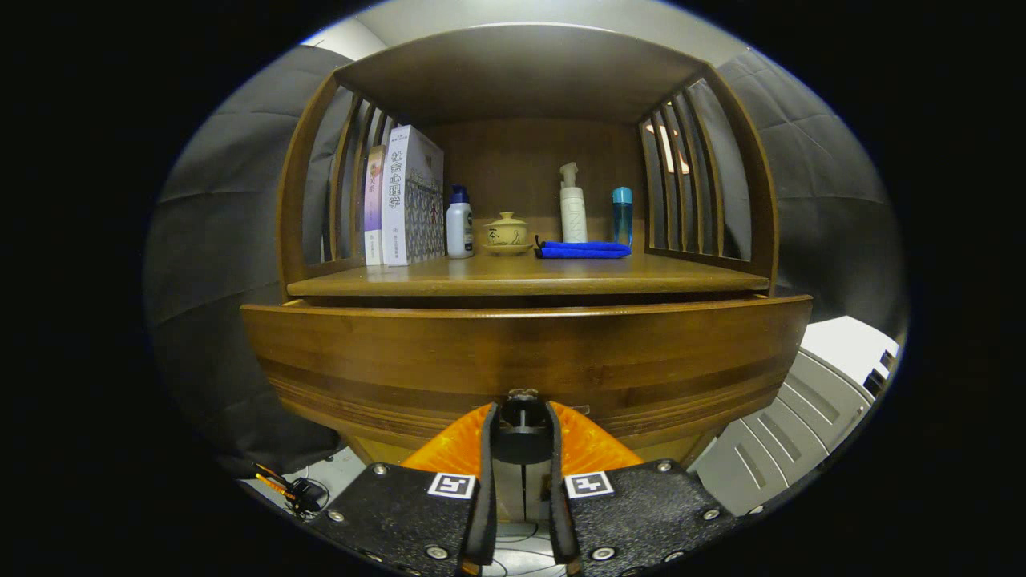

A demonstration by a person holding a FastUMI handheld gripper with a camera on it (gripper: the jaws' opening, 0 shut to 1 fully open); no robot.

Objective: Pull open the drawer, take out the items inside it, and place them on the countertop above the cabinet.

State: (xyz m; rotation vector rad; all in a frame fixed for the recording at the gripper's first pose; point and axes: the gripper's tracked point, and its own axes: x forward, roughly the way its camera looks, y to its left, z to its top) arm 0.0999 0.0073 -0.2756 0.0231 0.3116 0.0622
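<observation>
The wooden drawer front fills the space just ahead of my fingers and stands out from the cabinet, a dark gap showing under the countertop. My gripper is shut on the drawer's small dark knob, with one orange finger on each side of it. What lies inside the drawer is hidden behind its front panel.
On the countertop, under a wooden hutch with slatted sides, stand two books, a white bottle, a small lidded pot, a folded blue cloth, a pump bottle and a blue bottle. Cables lie on the floor.
</observation>
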